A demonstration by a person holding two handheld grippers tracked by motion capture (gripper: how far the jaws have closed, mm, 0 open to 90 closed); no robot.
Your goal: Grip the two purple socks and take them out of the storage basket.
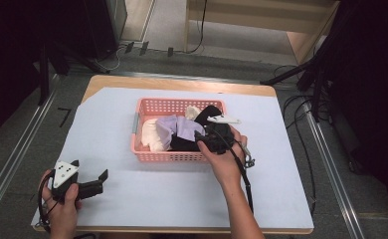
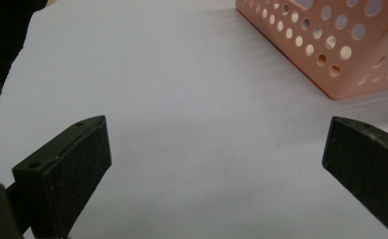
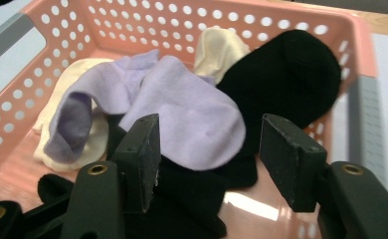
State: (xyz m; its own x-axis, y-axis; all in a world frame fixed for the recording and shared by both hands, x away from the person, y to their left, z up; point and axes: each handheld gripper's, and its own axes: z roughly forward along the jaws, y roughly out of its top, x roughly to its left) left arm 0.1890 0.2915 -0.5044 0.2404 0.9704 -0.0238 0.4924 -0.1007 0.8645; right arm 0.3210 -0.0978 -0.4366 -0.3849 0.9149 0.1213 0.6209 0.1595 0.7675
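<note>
A pink perforated basket (image 1: 143, 149) is seen near the middle of a table covered with a pale blue sheet (image 1: 132, 199), and several socks are piled inside it — a lavender sock (image 3: 182, 119) lying on top, cream socks (image 3: 222, 47) beneath and behind it, and black socks (image 3: 286, 74) toward the basket's right side. In the high view the right gripper (image 1: 207, 137) is held by the person's right hand (image 1: 227, 159) over the basket's near right part, with its cable (image 1: 244, 174) trailing back along the forearm. In the right gripper view its jaws are seen parted to a moderate width, the toe of the lavender sock lying between them and nothing yet clamped. The left gripper (image 1: 100, 180) is held by the left hand (image 1: 62, 204) low over the sheet at the near left corner of the table, well apart from the basket. In the left gripper view its jaws are spread wide over bare sheet, nothing is held between them, and a corner of the basket (image 2: 341, 64) is seen at the upper right.
</note>
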